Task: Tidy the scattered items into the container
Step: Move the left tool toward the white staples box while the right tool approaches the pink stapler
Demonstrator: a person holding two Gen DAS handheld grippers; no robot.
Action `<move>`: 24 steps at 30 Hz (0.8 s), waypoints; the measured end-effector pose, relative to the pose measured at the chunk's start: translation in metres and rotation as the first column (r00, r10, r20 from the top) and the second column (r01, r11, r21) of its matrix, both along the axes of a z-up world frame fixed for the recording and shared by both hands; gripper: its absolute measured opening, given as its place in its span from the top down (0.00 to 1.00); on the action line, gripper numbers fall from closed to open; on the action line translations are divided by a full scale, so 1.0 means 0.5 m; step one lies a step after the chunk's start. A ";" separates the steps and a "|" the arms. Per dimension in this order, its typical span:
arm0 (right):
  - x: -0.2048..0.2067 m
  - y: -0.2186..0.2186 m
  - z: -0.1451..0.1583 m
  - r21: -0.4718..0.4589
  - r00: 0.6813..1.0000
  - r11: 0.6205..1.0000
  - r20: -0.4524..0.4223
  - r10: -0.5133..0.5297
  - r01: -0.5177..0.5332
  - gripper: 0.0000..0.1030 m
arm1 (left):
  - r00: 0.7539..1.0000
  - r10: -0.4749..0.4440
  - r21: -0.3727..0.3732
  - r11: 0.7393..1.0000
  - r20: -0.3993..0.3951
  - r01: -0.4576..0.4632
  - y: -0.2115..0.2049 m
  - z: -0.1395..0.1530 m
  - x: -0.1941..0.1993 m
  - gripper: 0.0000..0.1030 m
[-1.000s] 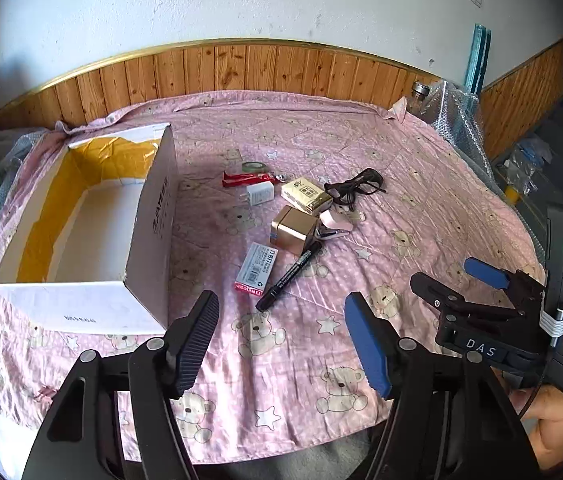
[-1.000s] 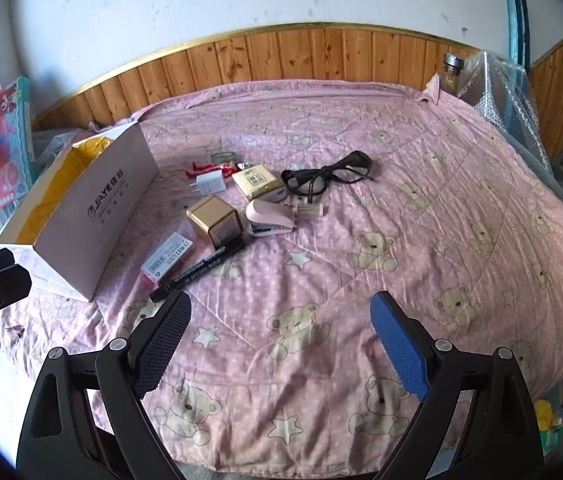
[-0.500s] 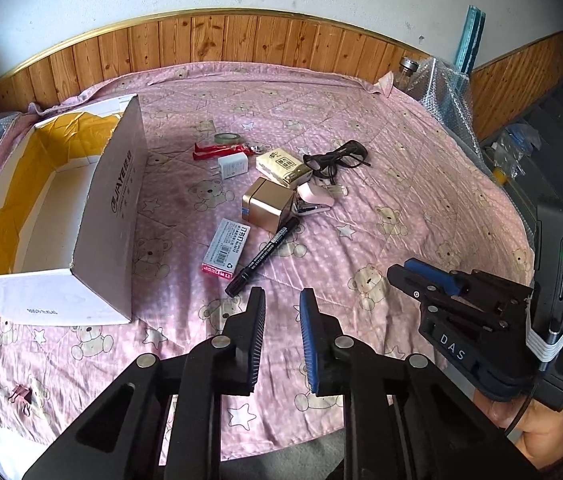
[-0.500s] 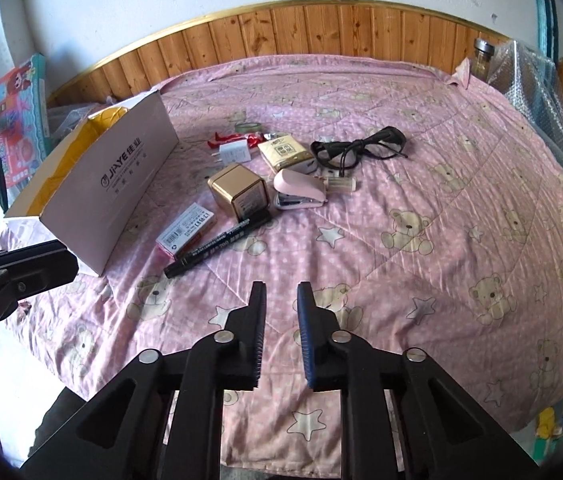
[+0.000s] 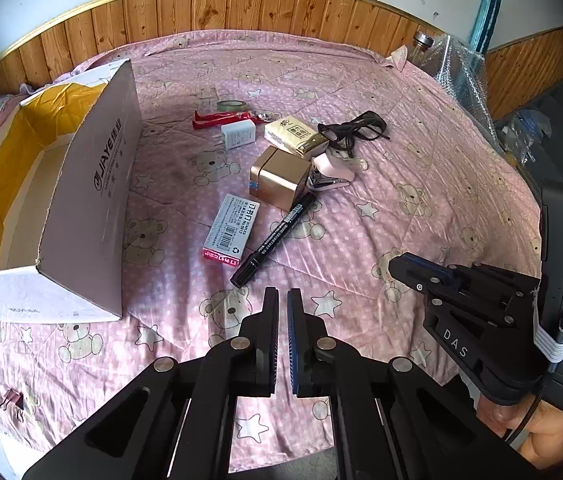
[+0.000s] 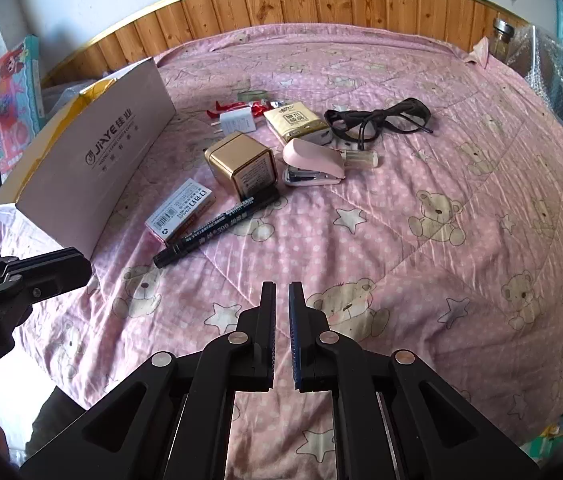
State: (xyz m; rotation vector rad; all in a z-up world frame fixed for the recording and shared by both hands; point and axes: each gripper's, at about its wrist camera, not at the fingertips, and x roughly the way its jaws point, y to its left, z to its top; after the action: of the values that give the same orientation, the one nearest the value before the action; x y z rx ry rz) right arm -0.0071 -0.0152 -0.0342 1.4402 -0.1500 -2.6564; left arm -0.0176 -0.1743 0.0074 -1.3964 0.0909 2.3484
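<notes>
We hold both tools low over the near edge of the pink quilt, and each has its fingers drawn together with only a thin slit between the pads and nothing in them: the left gripper and the right gripper alike. We take the gold cube box as our landmark. Toward us from it the quilt lies bare in a broad strip, and to the right of it there is wide open cloth as far as the bubble wrap at the far right corner. To the left of the cube stands the white cardboard box, open at the top with a yellow lining (its long printed wall faces the clutter), with a band of free quilt between. Just in front of the cube lies the black marker, its far end close to the cube and its near tip pointing toward the left gripper, a short way beyond the fingertips. The staple box lies beside the marker on the carton's side. To the right of the cube, close against it, rests the pink stapler; behind it are the tissue pack, the white charger, and the black glasses. A small binder clip sits alone near the front left edge.
</notes>
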 end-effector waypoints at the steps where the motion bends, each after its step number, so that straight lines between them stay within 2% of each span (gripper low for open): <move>1: -0.005 -0.001 -0.003 0.000 1.000 1.000 0.007 0.001 -0.001 0.93 | 1.000 0.001 -0.001 1.000 0.007 -0.001 0.000 -0.004 -0.006 0.96; 8: -0.039 -0.007 -0.016 0.000 0.999 1.000 0.040 0.011 -0.011 0.93 | 0.999 0.000 0.001 1.000 0.054 0.000 -0.003 -0.033 -0.044 0.96; 12: -0.060 -0.013 -0.016 0.000 0.998 1.000 0.054 0.017 -0.017 0.89 | 0.998 -0.003 0.007 1.000 0.066 0.003 -0.005 -0.041 -0.064 0.96; 14: -0.069 -0.014 -0.016 0.000 0.998 1.000 0.062 0.019 -0.019 0.85 | 0.997 0.007 0.002 1.000 0.072 -0.008 -0.007 -0.046 -0.075 0.96; 16: -0.076 -0.013 -0.015 0.001 0.998 1.000 0.063 0.018 -0.018 0.68 | 0.997 0.014 -0.002 1.000 0.080 -0.014 -0.010 -0.051 -0.086 0.94; 17: -0.080 -0.012 -0.014 0.004 0.998 1.000 0.059 0.013 -0.013 0.65 | 0.996 0.019 -0.005 1.000 0.084 -0.019 -0.012 -0.054 -0.093 0.93; 20: -0.095 -0.005 -0.014 -0.003 0.998 1.000 0.069 0.007 -0.007 0.61 | 0.996 0.028 -0.008 1.000 0.089 -0.028 -0.018 -0.056 -0.108 0.85; 22: -0.104 -0.003 -0.016 -0.014 0.997 1.000 0.077 0.010 -0.009 0.60 | 0.996 0.036 -0.011 0.999 0.086 -0.035 -0.021 -0.058 -0.117 0.70; 24: -0.113 -0.002 -0.019 -0.026 0.996 1.000 0.085 0.013 -0.011 0.59 | 0.995 0.044 -0.012 0.999 0.090 -0.043 -0.025 -0.063 -0.124 0.65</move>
State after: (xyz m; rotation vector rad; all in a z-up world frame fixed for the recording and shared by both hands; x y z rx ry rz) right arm -0.0635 -0.0161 -0.0437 1.5421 -0.1821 -2.5748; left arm -0.0798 -0.1866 -0.0241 -1.5210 0.0476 2.3187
